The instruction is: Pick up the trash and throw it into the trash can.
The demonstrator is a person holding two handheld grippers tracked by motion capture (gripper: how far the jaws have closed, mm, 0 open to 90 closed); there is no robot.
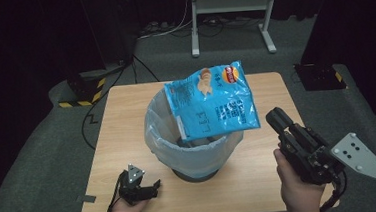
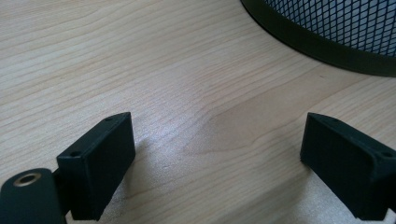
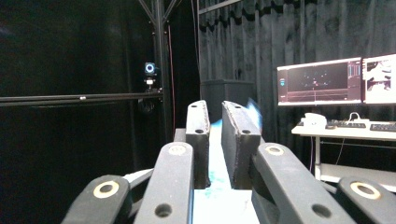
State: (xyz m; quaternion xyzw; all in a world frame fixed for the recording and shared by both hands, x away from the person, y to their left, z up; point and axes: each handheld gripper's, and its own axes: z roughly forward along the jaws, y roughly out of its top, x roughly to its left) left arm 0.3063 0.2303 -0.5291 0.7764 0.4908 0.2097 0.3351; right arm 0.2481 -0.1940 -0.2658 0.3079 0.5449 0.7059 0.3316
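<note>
Your right hand-held gripper (image 1: 277, 118) pinches the lower corner of a blue snack bag (image 1: 211, 102), which hangs tilted just above the lined bin (image 1: 191, 143) to its left. Your left hand-held gripper (image 2: 217, 158) rests on the bench (image 2: 140, 60), jaws spread, the bin's mesh base just ahead.
</note>
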